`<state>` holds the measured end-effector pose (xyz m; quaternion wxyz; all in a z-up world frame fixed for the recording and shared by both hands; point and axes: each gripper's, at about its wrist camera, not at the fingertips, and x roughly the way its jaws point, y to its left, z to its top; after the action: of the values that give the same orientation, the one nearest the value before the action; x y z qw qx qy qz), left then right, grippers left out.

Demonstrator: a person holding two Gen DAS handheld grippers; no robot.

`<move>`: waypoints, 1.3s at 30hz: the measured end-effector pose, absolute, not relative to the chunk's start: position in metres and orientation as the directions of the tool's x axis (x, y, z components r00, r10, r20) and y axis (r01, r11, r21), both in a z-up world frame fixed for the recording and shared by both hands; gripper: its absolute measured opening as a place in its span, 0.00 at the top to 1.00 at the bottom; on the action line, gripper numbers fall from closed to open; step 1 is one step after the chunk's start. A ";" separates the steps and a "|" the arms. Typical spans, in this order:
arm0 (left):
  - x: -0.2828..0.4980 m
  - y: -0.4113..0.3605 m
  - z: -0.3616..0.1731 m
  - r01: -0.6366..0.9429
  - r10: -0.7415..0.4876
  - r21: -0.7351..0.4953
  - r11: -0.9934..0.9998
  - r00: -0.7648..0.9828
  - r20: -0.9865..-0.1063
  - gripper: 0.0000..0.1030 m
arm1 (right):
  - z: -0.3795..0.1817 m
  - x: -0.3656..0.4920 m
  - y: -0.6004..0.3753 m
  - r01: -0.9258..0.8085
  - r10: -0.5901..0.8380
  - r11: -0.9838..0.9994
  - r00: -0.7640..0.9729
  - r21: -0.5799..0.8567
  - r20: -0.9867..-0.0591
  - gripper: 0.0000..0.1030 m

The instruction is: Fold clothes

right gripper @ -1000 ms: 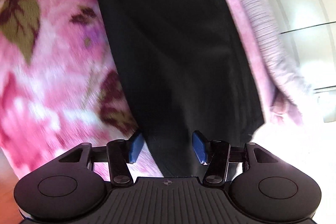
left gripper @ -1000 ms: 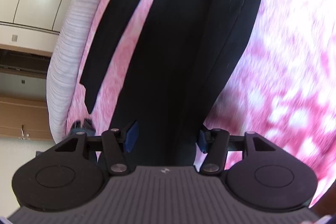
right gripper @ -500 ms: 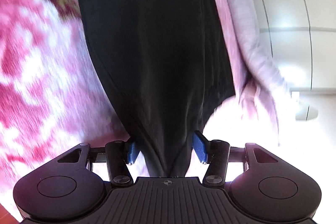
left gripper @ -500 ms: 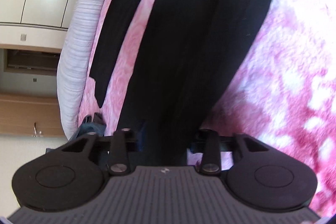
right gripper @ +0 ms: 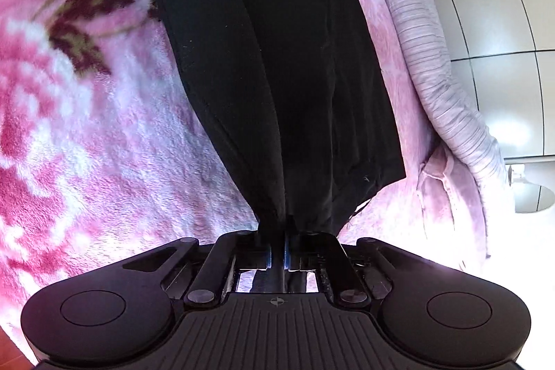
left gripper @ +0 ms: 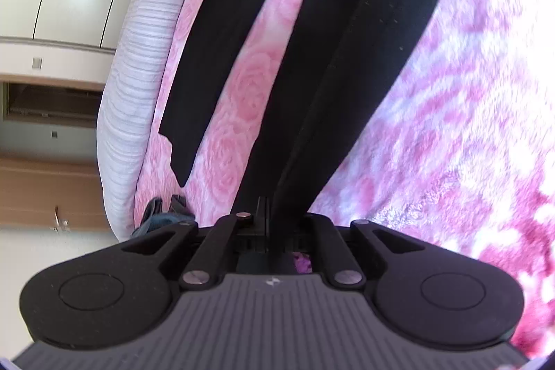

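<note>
left gripper [left gripper: 274, 224]: jaws pinched on smooth black garment [left gripper: 333, 65] | right gripper [right gripper: 275, 245]: blue pads clamped on garment's bunched edge | garment: long limp panels draped over fuzzy pink floral blanket [right gripper: 86, 134] | ribbed lilac cushion [right gripper: 426, 58] beyond garment

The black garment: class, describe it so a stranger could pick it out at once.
Start at the bed covered by a fluffy pink floral blanket. Stretched along it lies a long black fabric garment, its near end pinched in the right gripper and left gripper. It is the only plain dark item among pink bedding.
</note>
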<state>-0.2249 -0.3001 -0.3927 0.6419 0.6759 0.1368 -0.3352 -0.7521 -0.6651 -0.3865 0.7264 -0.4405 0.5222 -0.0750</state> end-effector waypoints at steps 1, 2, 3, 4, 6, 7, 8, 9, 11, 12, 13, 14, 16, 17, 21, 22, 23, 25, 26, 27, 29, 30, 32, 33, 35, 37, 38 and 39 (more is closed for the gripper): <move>-0.228 -0.300 -0.389 0.621 -0.239 0.773 -0.132 0.737 -0.633 0.96 | -0.384 -0.753 -0.665 -0.352 -0.566 0.603 0.443 -0.716 -0.695 0.96; -0.232 -0.298 -0.386 0.627 -0.231 0.767 -0.133 0.733 -0.639 0.96 | -0.382 -0.754 -0.664 -0.352 -0.564 0.606 0.442 -0.713 -0.698 0.96; -0.234 -0.295 -0.384 0.629 -0.228 0.765 -0.140 0.731 -0.643 0.96 | -0.380 -0.755 -0.663 -0.353 -0.561 0.609 0.441 -0.710 -0.700 0.96; -0.236 -0.293 -0.381 0.631 -0.226 0.762 -0.148 0.728 -0.647 0.96 | -0.378 -0.755 -0.663 -0.354 -0.558 0.612 0.441 -0.708 -0.703 0.96; -0.238 -0.289 -0.376 0.632 -0.222 0.758 -0.161 0.725 -0.652 0.96 | -0.373 -0.757 -0.662 -0.355 -0.553 0.617 0.439 -0.702 -0.708 0.96; -0.237 -0.289 -0.374 0.633 -0.222 0.757 -0.166 0.724 -0.654 0.96 | -0.371 -0.758 -0.661 -0.356 -0.550 0.620 0.438 -0.700 -0.711 0.96; -0.236 -0.290 -0.371 0.631 -0.224 0.757 -0.168 0.724 -0.653 0.96 | -0.369 -0.759 -0.661 -0.356 -0.548 0.623 0.438 -0.697 -0.713 0.96; -0.233 -0.293 -0.369 0.630 -0.225 0.758 -0.171 0.724 -0.652 0.96 | -0.366 -0.760 -0.660 -0.357 -0.545 0.625 0.437 -0.694 -0.716 0.96; -0.230 -0.299 -0.362 0.629 -0.224 0.762 -0.157 0.729 -0.647 0.96 | -0.362 -0.761 -0.659 -0.358 -0.540 0.631 0.435 -0.689 -0.721 0.96; -0.229 -0.301 -0.359 0.629 -0.220 0.762 -0.152 0.730 -0.647 0.96 | -0.359 -0.762 -0.659 -0.355 -0.538 0.634 0.436 -0.687 -0.722 0.96; -0.228 -0.302 -0.355 0.630 -0.217 0.762 -0.147 0.731 -0.647 0.96 | -0.356 -0.762 -0.659 -0.352 -0.537 0.637 0.436 -0.686 -0.722 0.96; -0.229 -0.303 -0.351 0.636 -0.210 0.758 -0.142 0.729 -0.651 0.96 | -0.354 -0.762 -0.660 -0.348 -0.536 0.640 0.436 -0.685 -0.723 0.96; -0.232 -0.302 -0.343 0.647 -0.198 0.748 -0.150 0.721 -0.664 0.96 | -0.348 -0.766 -0.656 -0.346 -0.534 0.646 0.433 -0.681 -0.727 0.96; -0.233 -0.302 -0.339 0.653 -0.192 0.742 -0.155 0.716 -0.671 0.96 | -0.344 -0.767 -0.657 -0.340 -0.533 0.652 0.429 -0.677 -0.729 0.96; -0.237 -0.303 -0.312 0.685 -0.157 0.705 -0.182 0.688 -0.709 0.96 | -0.324 -0.767 -0.660 -0.338 -0.515 0.675 0.421 -0.656 -0.747 0.96; -0.235 -0.306 -0.303 0.695 -0.145 0.695 -0.186 0.680 -0.719 0.96 | -0.318 -0.766 -0.661 -0.337 -0.511 0.679 0.421 -0.652 -0.750 0.96; -0.234 -0.309 -0.293 0.704 -0.132 0.684 -0.190 0.672 -0.729 0.96 | -0.310 -0.765 -0.663 -0.336 -0.506 0.685 0.420 -0.647 -0.754 0.96; -0.227 -0.317 -0.273 0.722 -0.113 0.666 -0.186 0.658 -0.744 0.95 | -0.292 -0.760 -0.668 -0.339 -0.492 0.698 0.413 -0.631 -0.766 0.96; -0.219 -0.324 -0.262 0.734 -0.103 0.655 -0.179 0.648 -0.754 0.95 | -0.283 -0.758 -0.671 -0.341 -0.484 0.705 0.410 -0.623 -0.773 0.96; -0.212 -0.332 -0.251 0.740 -0.103 0.649 -0.177 0.641 -0.760 0.95 | -0.275 -0.753 -0.675 -0.356 -0.470 0.711 0.402 -0.607 -0.786 0.96; -0.192 -0.351 -0.231 0.758 -0.106 0.629 -0.176 0.620 -0.777 0.95 | -0.259 -0.745 -0.685 -0.392 -0.444 0.717 0.380 -0.576 -0.812 0.96; -0.180 -0.361 -0.222 0.768 -0.107 0.615 -0.177 0.607 -0.788 0.95 | -0.253 -0.738 -0.691 -0.406 -0.439 0.717 0.367 -0.566 -0.820 0.96; -0.155 -0.384 -0.206 0.788 -0.112 0.585 -0.191 0.574 -0.811 0.95 | -0.242 -0.721 -0.704 -0.424 -0.438 0.718 0.341 -0.552 -0.832 0.96; -0.142 -0.395 -0.199 0.798 -0.116 0.567 -0.202 0.556 -0.823 0.95 | -0.238 -0.710 -0.710 -0.428 -0.442 0.718 0.327 -0.548 -0.835 0.96; -0.114 -0.415 -0.193 0.819 -0.116 0.526 -0.230 0.513 -0.850 0.95 | -0.231 -0.688 -0.723 -0.435 -0.450 0.720 0.300 -0.540 -0.841 0.96; -0.086 -0.436 -0.189 0.840 -0.112 0.478 -0.257 0.466 -0.878 0.95 | -0.223 -0.666 -0.736 -0.442 -0.458 0.722 0.272 -0.532 -0.847 0.96; -0.072 -0.446 -0.190 0.851 -0.104 0.451 -0.268 0.440 -0.892 0.95 | -0.220 -0.655 -0.742 -0.445 -0.461 0.723 0.257 -0.528 -0.849 0.96; -0.059 -0.457 -0.191 0.862 -0.096 0.423 -0.279 0.414 -0.905 0.95 | -0.216 -0.644 -0.749 -0.449 -0.465 0.724 0.243 -0.524 -0.851 0.96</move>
<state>-0.0590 -0.4569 -0.1906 0.5250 0.6567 0.2917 -0.4561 -0.6438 -0.7488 -0.2158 0.6955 -0.3714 0.6151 -0.0059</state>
